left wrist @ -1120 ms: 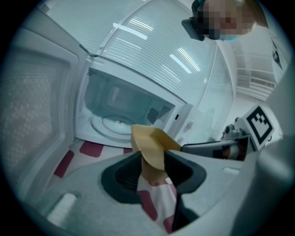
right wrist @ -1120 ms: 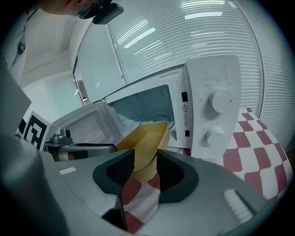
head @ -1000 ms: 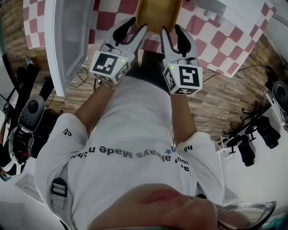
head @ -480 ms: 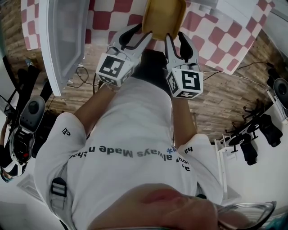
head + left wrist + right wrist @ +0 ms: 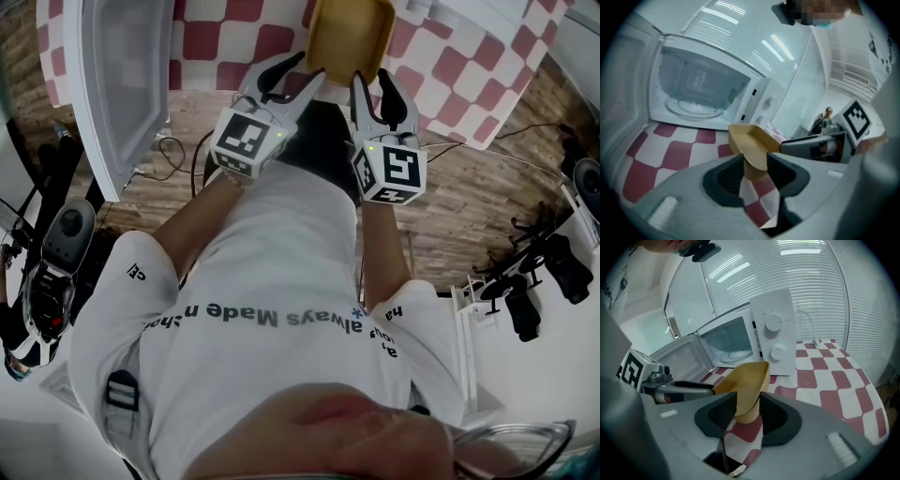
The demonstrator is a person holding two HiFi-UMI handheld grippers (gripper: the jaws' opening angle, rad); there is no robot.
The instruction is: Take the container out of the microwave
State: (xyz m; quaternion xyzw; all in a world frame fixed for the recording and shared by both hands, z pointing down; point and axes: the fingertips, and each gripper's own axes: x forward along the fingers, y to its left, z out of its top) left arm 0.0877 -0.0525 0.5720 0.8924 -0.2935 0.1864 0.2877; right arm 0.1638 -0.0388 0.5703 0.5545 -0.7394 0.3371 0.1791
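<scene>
container (image 5: 349, 37) long axis points away from person. left hand-held gripper (image 5: 307, 73), right hand-held gripper (image 5: 370, 80) clamp its near end. microwave (image 5: 771, 341) cavity: gripper views only.

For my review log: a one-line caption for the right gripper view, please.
Right gripper shut on the yellow container over the red-checked tablecloth, open microwave behind.

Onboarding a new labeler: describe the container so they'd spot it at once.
Find the white microwave, door open, on the checkered cloth. In front of it, the left gripper and right gripper clamp one end of the container. It is the only mustard-yellow thing: an open, empty tub.
</scene>
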